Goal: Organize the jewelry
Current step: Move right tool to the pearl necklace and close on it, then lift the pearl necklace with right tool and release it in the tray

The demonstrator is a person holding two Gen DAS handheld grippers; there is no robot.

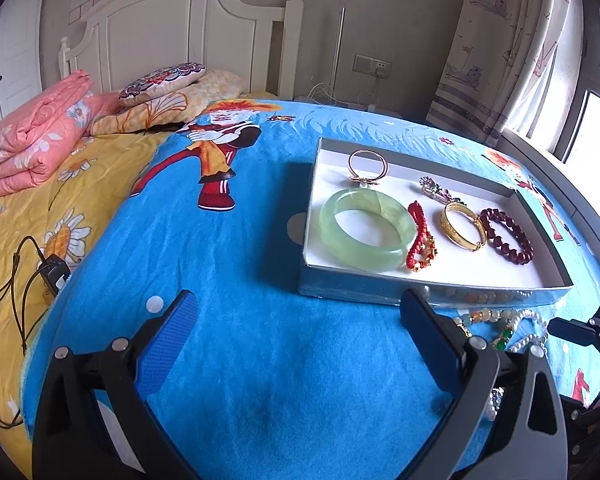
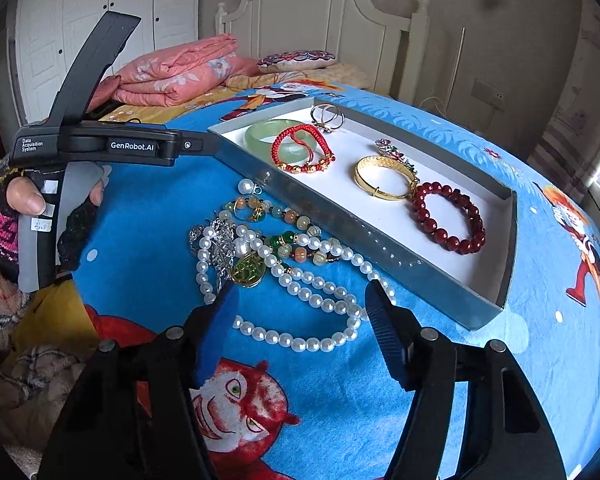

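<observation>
A shallow white tray (image 1: 432,294) (image 2: 340,216) lies on the blue blanket. It holds a jade bangle (image 1: 366,232), a red cord bracelet (image 1: 420,240), a gold bangle (image 1: 462,224), a dark red bead bracelet (image 1: 508,236), a thin gold ring bangle (image 1: 368,164) and a brooch (image 1: 436,190). In front of the tray is a tangled heap: a pearl necklace (image 2: 300,284), a green pendant (image 2: 248,272) and coloured beads (image 2: 300,224). My right gripper (image 2: 302,296) is open, low over the heap with pearl strands between its fingers. My left gripper (image 1: 298,300) is open over bare blanket, left of the heap.
A person's hand (image 2: 24,200) holds the left gripper's handle. Folded pink quilt (image 1: 32,140) and pillows (image 1: 164,80) lie by the white headboard. A charger with cables (image 1: 52,276) sits on the yellow sheet. A window and curtain (image 1: 500,40) are to the right.
</observation>
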